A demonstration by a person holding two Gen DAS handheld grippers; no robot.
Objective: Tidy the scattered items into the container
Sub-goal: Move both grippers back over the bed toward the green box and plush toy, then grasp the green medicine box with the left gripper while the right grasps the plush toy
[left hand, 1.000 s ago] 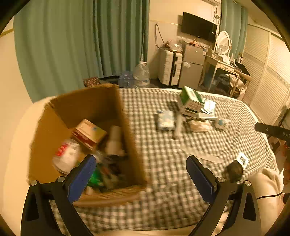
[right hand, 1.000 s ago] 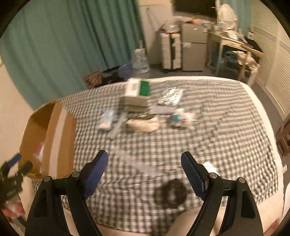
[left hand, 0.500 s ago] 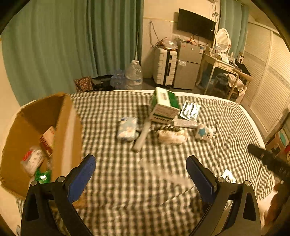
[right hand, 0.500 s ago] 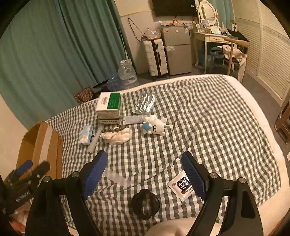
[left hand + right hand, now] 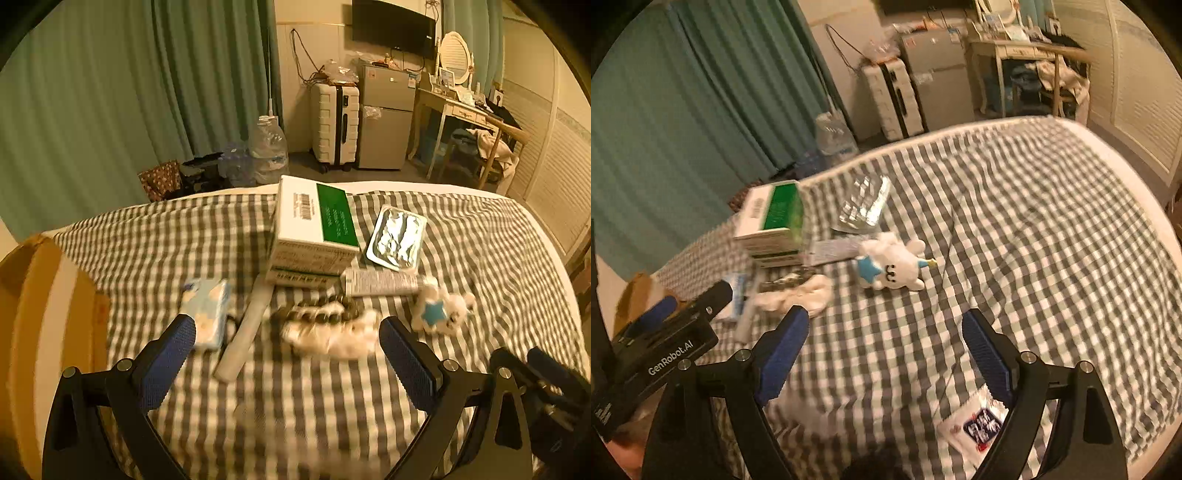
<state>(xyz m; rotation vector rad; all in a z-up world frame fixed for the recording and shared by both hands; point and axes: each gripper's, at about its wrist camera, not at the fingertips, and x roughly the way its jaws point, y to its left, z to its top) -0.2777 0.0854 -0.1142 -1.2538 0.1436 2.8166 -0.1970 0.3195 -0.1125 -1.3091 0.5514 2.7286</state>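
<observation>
While both my claws hang over the checked bedspread (image 5: pixel 461 236), most of the tidying is not yet done. My left gripper (image 5: pixel 286 356) is spread wide and holds nothing. My right gripper (image 5: pixel 882 350) is wide too, and nothing sits between its blue pads.

I see the cardboard box (image 5: pixel 44 314) at the left edge of the bed. From here I cannot see inside it, so I cannot tell what is in it already.

Lots of things lie out on the bed. A white and green box (image 5: pixel 314 229) sits on top of another flat box, with a shiny pill sheet (image 5: pixel 397 236) just beside it. In front of them are a white tube (image 5: pixel 384 282), a small blue tissue pack (image 5: pixel 208 314), a long pale stick (image 5: pixel 245 332), a string of dark beads on a white cloth (image 5: pixel 332 332) and a little white plush toy (image 5: pixel 894 267) with a blue star. Close to my right claw lies a small printed packet (image 5: pixel 975 428), near the bed's front edge. A dark round thing at the bottom is too blurry to name.

The right half of the bed is bare, so I have plenty of room to move there. The pile in the middle is crowded, with things touching each other. My two claws are close together, so I think they could bump.
</observation>
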